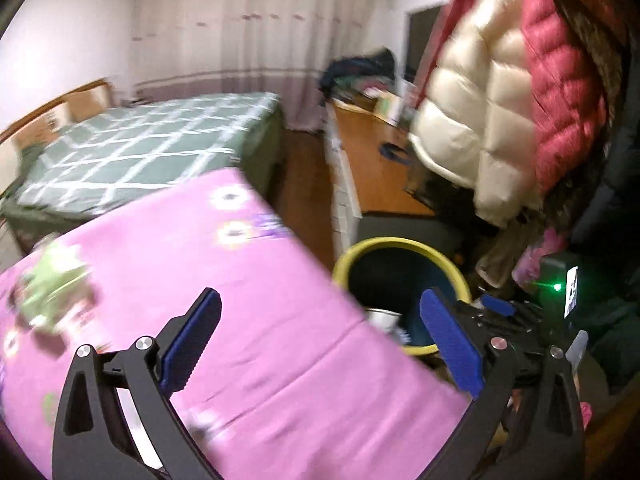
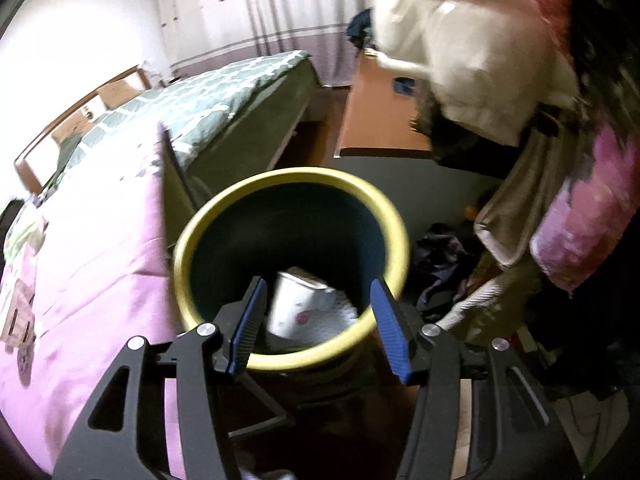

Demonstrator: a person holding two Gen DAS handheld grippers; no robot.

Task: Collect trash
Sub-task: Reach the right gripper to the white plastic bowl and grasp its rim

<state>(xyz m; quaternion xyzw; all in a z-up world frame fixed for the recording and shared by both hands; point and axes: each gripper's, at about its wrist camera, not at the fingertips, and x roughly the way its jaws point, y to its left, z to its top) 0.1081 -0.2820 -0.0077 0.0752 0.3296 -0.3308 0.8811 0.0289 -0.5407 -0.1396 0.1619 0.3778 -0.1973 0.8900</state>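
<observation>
A dark trash bin with a yellow rim (image 2: 200, 216) stands beside a bed with a pink cover (image 2: 100, 280). A white paper cup (image 2: 290, 304) and other pale scraps lie inside it. My right gripper (image 2: 320, 300) hangs over the bin's near rim, open, with nothing between its blue pads (image 2: 248, 324). My left gripper (image 1: 320, 340) is open wide above the pink cover (image 1: 260, 300) with nothing in it, and the bin (image 1: 400, 246) is just to its right. A blurred green and white wrapper (image 1: 52, 284) lies on the cover at the left. Flat paper scraps (image 2: 20, 312) lie there too.
A second bed with a green checked cover (image 1: 140, 148) lies beyond the pink one. A wooden desk (image 1: 376, 168) stands at the back right. White and red puffer jackets (image 1: 500, 100) hang close above the bin. Clothes (image 2: 440, 256) are heaped on the floor to its right.
</observation>
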